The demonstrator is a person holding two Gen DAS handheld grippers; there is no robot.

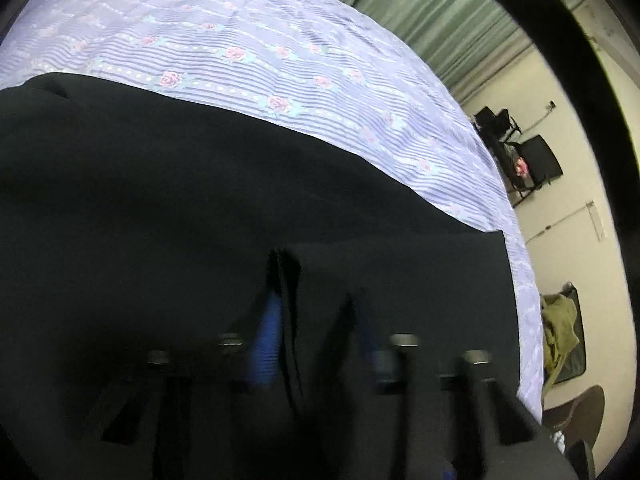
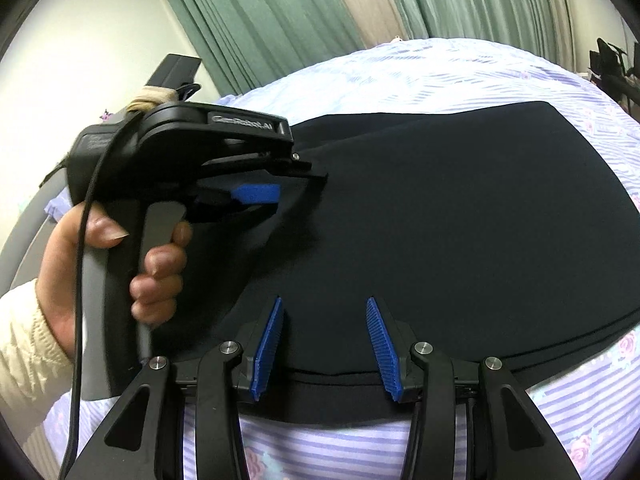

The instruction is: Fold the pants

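Lying flat across a lilac striped bedspread with pink roses [image 2: 592, 408], the black fabric pants [image 2: 460, 216] fill the middle of both views. The right gripper [image 2: 325, 344] hovers over their near edge, its blue ribbed pads [image 2: 267, 344] spread wide with nothing between them. The left gripper [image 2: 280, 184], held in a hand [image 2: 100, 264] with a cream knitted sleeve, pinches a raised fold of the pants [image 1: 290, 280]. Green pleated curtains [image 2: 280, 12] hang behind the bed.
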